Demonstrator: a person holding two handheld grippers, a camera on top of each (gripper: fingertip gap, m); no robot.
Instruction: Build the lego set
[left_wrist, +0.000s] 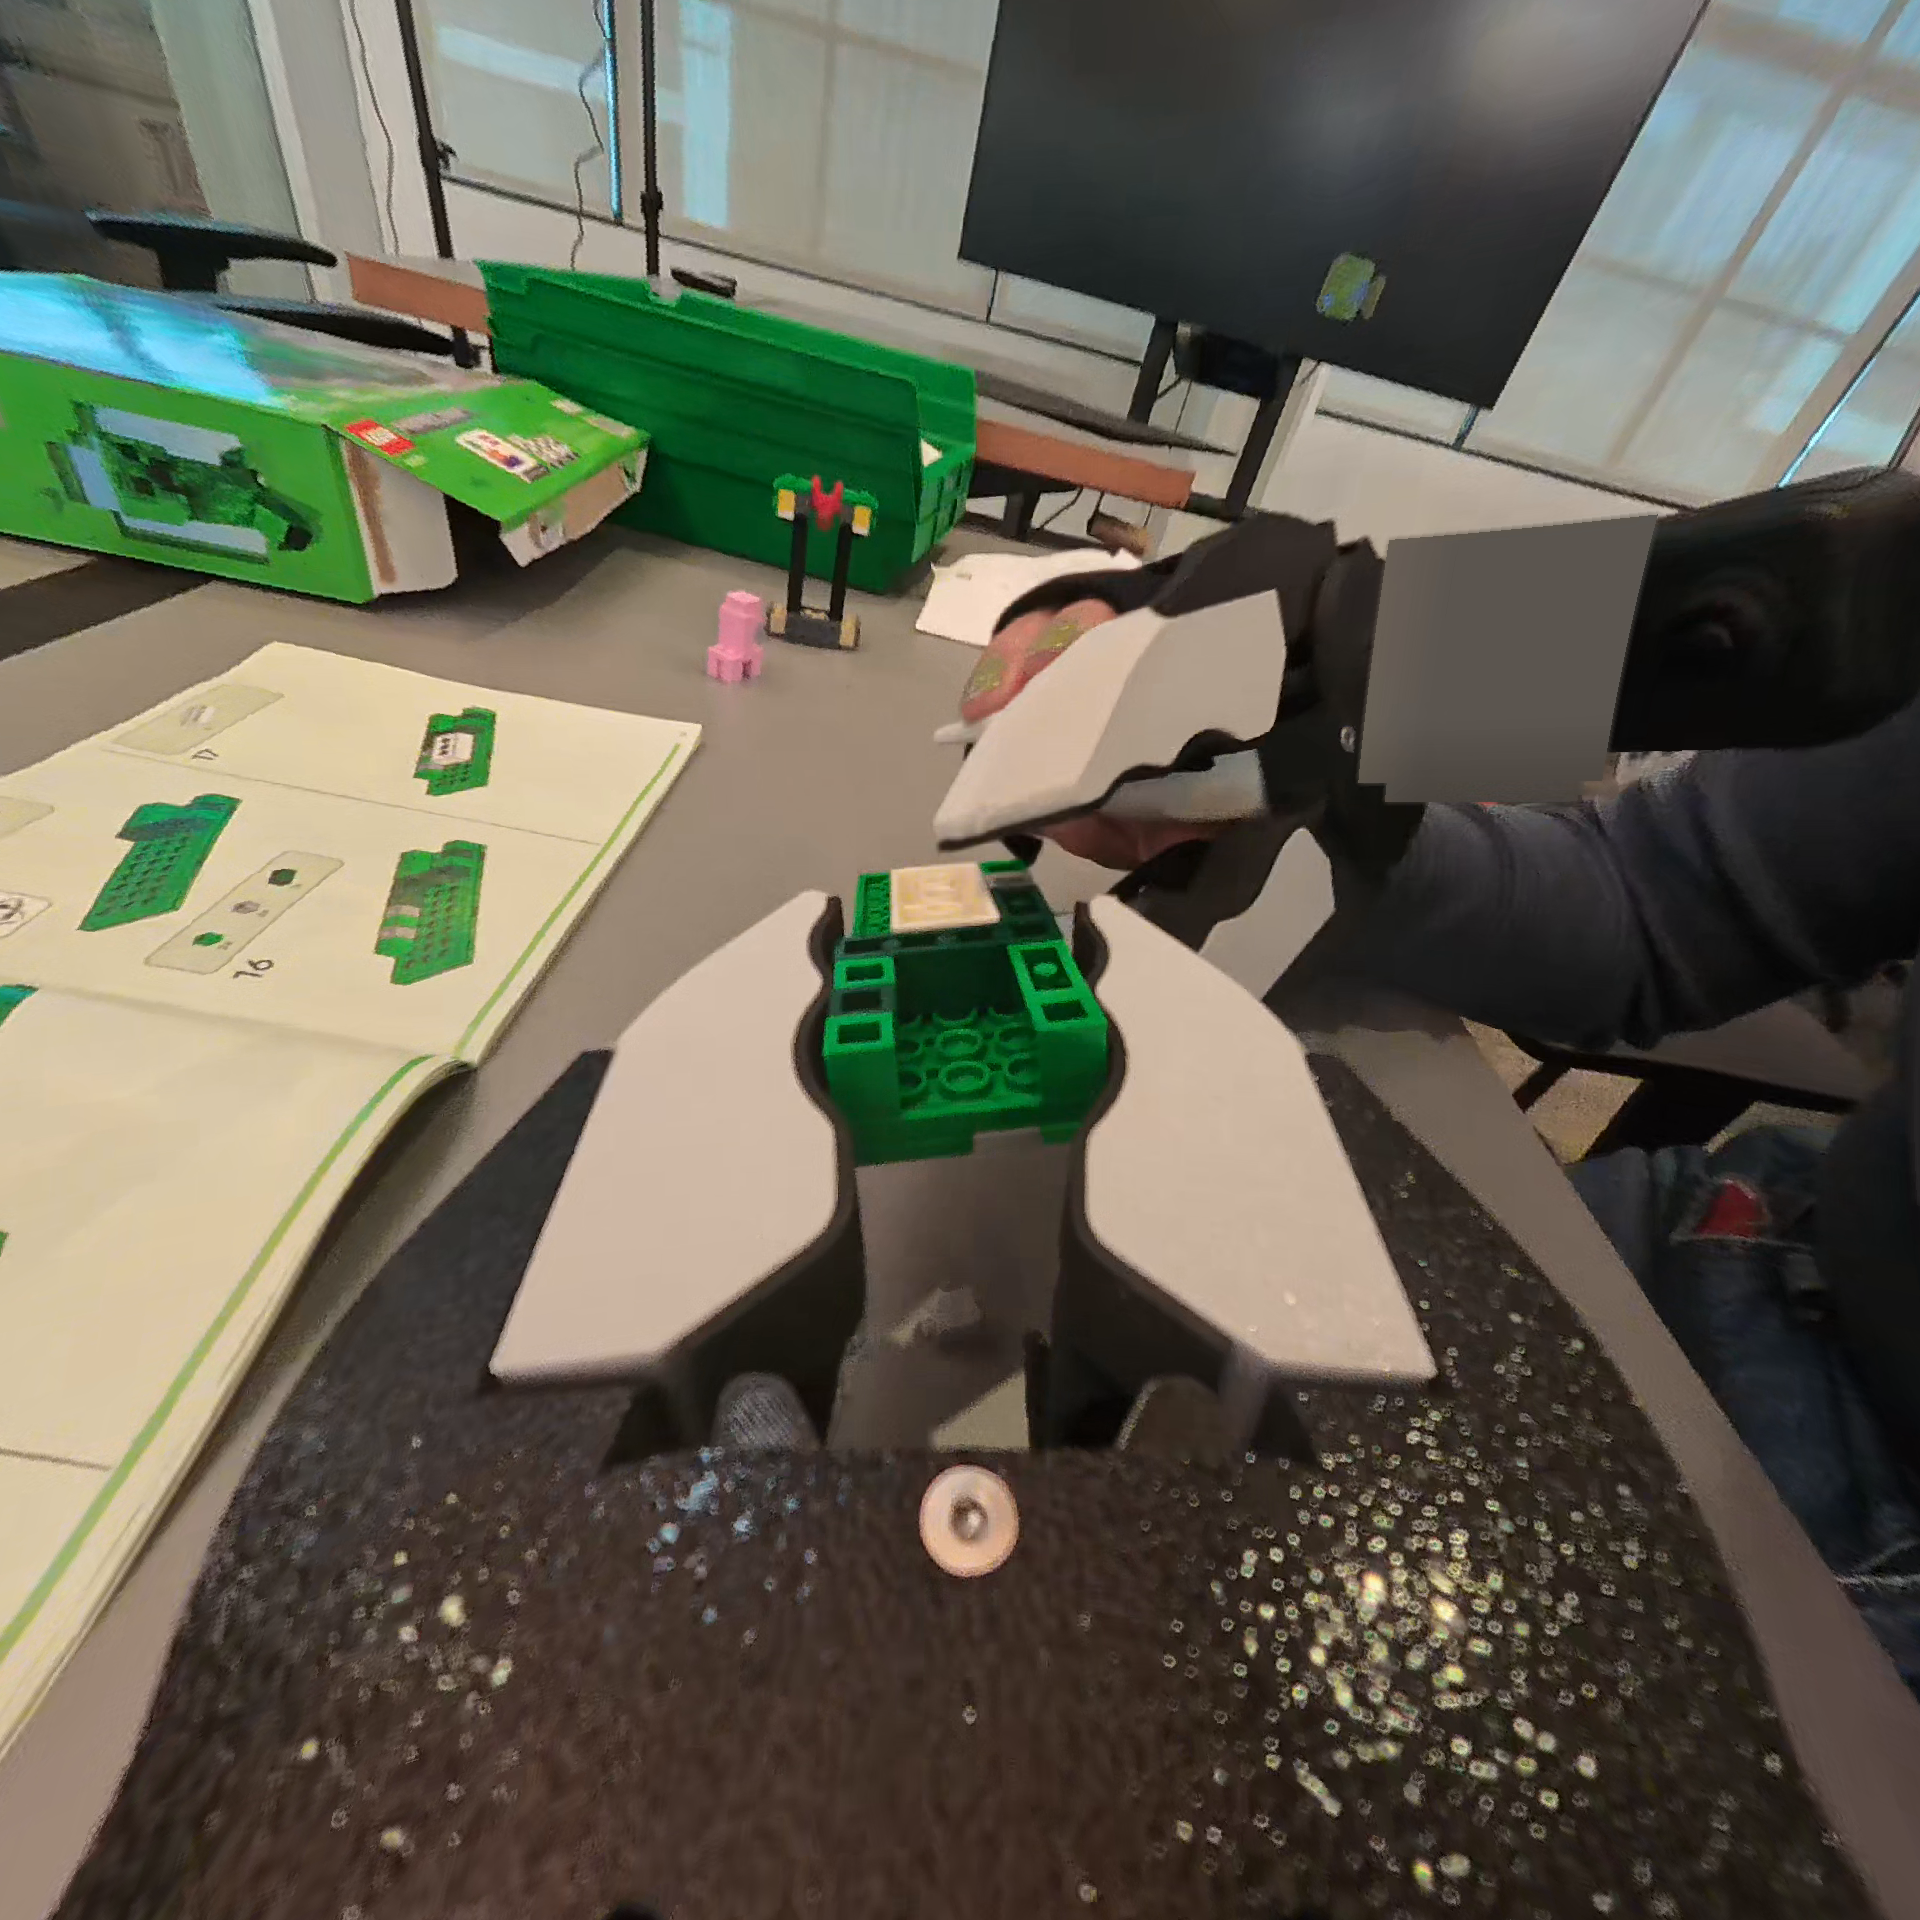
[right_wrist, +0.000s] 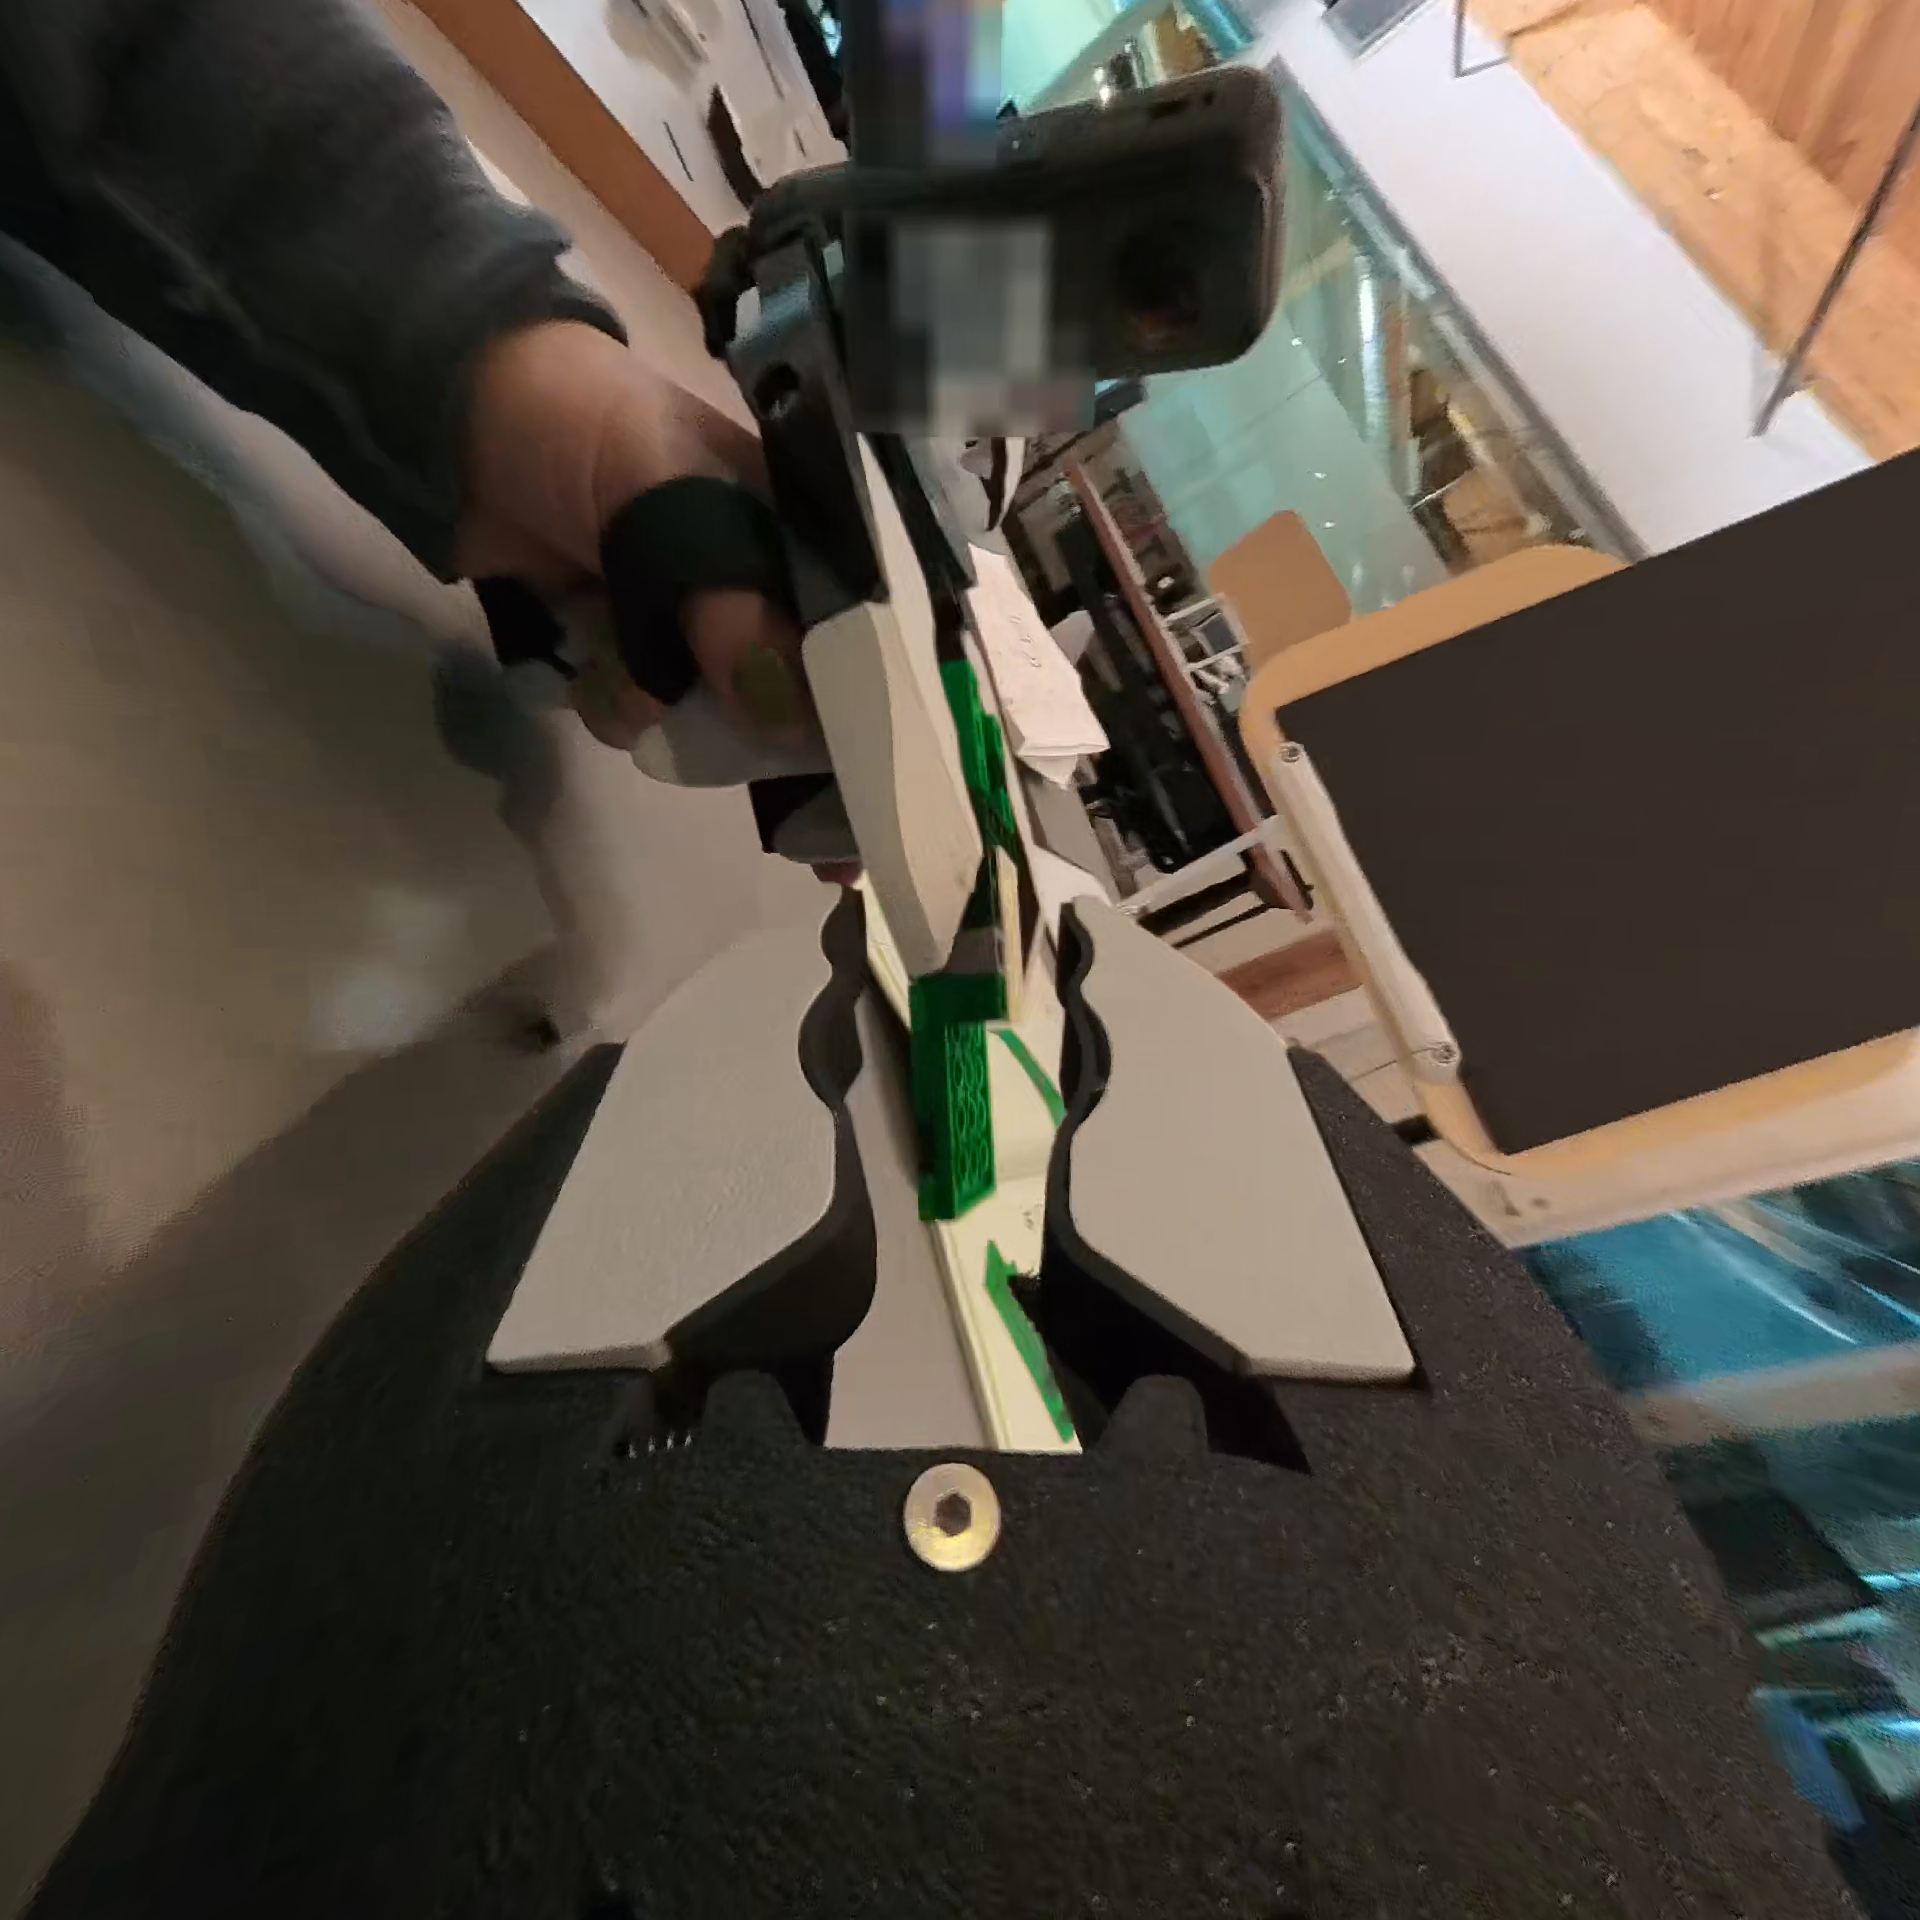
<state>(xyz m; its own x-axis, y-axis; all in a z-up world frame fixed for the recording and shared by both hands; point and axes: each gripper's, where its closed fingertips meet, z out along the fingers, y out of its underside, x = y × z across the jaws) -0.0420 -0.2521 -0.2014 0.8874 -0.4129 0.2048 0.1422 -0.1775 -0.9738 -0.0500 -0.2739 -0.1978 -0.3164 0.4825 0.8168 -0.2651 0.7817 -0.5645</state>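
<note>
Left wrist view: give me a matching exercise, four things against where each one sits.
Things:
1. green block build
2. pink figure
3. instruction booklet
4. green box

Places:
A. lying open, left of the left gripper
B. between the gripper's fingers
C. far left, flap open
D. standing mid-table beside a small black frame

Pairs: 1-B, 2-D, 3-A, 4-C

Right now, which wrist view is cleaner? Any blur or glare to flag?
Left wrist view: green lego assembly between the left gripper fingers is sharp; speckled glare on its black base. Right wrist view: tilted, edges smeared by blur, green assembly soft.
</note>
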